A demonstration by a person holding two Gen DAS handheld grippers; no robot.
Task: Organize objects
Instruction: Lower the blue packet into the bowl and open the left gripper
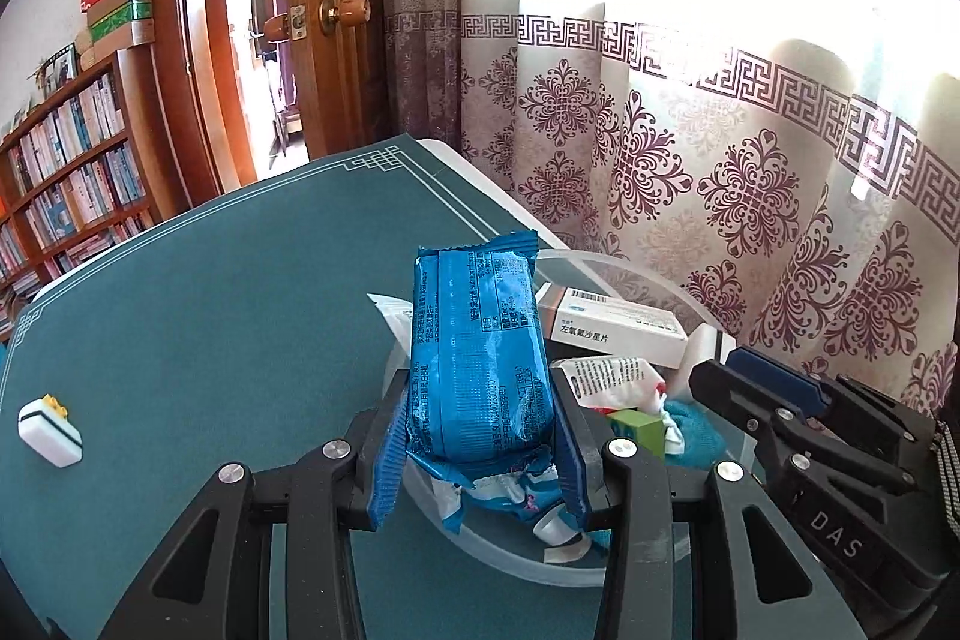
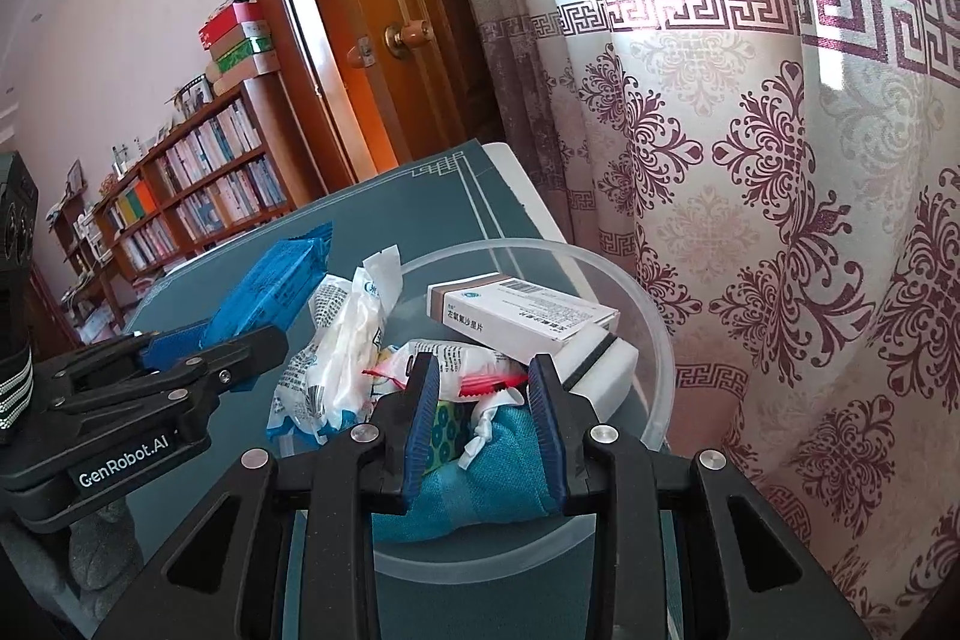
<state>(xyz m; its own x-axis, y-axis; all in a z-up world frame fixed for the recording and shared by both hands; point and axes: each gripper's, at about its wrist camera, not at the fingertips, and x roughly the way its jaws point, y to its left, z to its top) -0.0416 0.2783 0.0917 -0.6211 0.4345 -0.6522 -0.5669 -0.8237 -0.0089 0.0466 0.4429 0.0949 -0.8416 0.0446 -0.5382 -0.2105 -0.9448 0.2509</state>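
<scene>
From my left claw [image 1: 480,436] I see the blue snack packet [image 1: 480,358] pinched between both pads, standing nearly upright over the near rim of the clear plastic bowl [image 1: 600,262]. My right claw [image 2: 485,424] is spread wide above the same bowl, its pads on either side of a teal cloth bundle [image 2: 492,484] without visibly squeezing it, so I read it as holding nothing. The bowl sits near the table's right edge, close to the curtain, and in it lie a white medicine box [image 2: 522,316] resting on a white sponge block [image 2: 606,370], a red-and-white sachet [image 2: 468,364] and a green patterned piece [image 2: 447,430]; a white plastic bag [image 2: 342,358] leans at its left rim. The table [image 1: 210,280] carries a dark teal mat with a pale line border and knot-pattern corners, and a white margin of tabletop shows beyond the mat. Far off on the mat's left lies a small white eraser-like block [image 1: 49,430] with yellow on top, well apart from the bowl. Behind the table hangs a cream curtain [image 1: 720,130] with maroon floral medallions and a key-pattern band, brightly backlit. To the left stands an open wooden door [image 1: 330,10] with a round knob, and beside it a wooden bookshelf [image 1: 72,172] packed with books, boxes stacked on top.
</scene>
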